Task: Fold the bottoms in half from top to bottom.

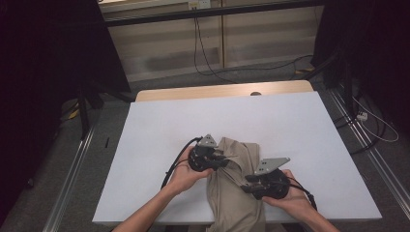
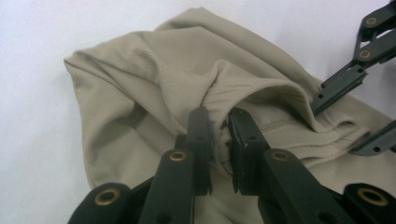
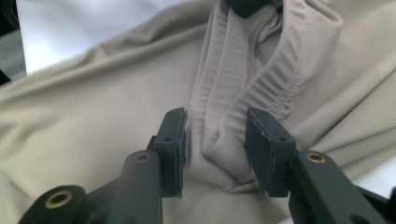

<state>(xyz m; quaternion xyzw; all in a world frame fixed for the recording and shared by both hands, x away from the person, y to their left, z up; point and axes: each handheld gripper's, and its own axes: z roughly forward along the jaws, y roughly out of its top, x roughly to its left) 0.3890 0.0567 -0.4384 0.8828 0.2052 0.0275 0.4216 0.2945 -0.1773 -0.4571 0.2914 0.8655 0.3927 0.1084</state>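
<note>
A beige knit garment (image 1: 232,200) lies bunched on the white table (image 1: 193,116), hanging over the near edge. My left gripper (image 1: 227,163) comes in from the garment's left, and in the left gripper view my left gripper (image 2: 219,126) is shut on a raised fold of the garment (image 2: 154,79). My right gripper (image 1: 244,186) is at the cloth's right side. In the right gripper view the right gripper (image 3: 215,135) stands open around a ribbed hem fold of the garment (image 3: 224,126), with a gap beside the right pad. That same right gripper (image 2: 336,126) appears at the right of the left gripper view.
A wooden tabletop strip (image 1: 222,90) shows beyond the white sheet. Cables (image 1: 203,53) trail on the grey floor behind, and metal rails (image 1: 72,169) run along both sides. Black drapes hang at left and right.
</note>
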